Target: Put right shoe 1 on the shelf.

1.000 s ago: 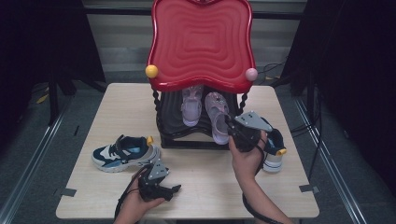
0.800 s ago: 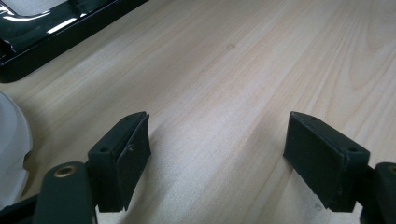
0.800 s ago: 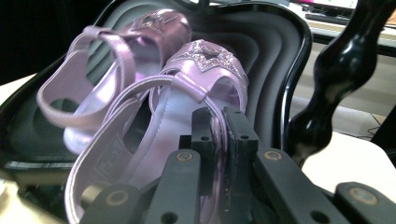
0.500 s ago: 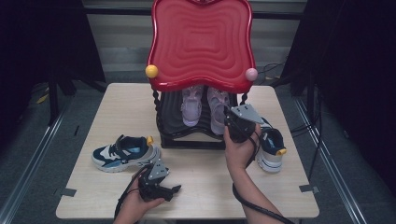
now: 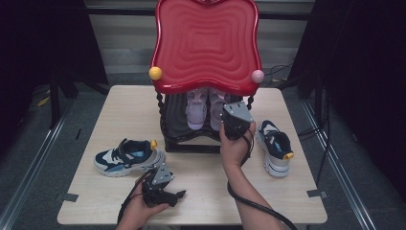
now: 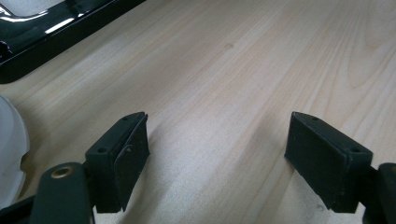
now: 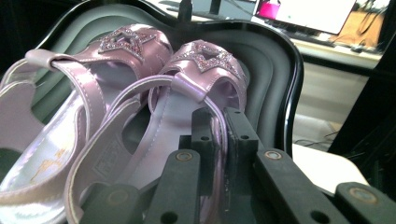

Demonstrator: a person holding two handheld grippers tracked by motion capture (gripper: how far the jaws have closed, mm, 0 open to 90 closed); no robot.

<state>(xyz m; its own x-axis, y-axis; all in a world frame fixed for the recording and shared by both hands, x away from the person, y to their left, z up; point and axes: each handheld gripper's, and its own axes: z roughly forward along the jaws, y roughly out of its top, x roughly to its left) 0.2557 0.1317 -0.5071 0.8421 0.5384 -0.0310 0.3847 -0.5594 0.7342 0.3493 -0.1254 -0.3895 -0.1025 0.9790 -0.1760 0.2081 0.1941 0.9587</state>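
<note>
Two grippers differ: nearest, the left gripper (image 5: 178,195) rests wide and empty on bare table (image 5: 206,191), while the right gripper (image 7: 218,135) pinches the back strap of the right pink sandal (image 7: 187,93) on the black lower shelf (image 7: 280,70). That thin strap could slip free, or the sandal could catch the shelf's raised rim or the red top (image 5: 206,43) overhead; open room lies toward the table front.

Left gripper (image 5: 179,194): black body, grey three-cornered top plate, trailing black cable. Right gripper (image 5: 229,121): likewise; black jaws with brass-coloured pivot screws. Forearms apparently bare, no sleeves.
</note>
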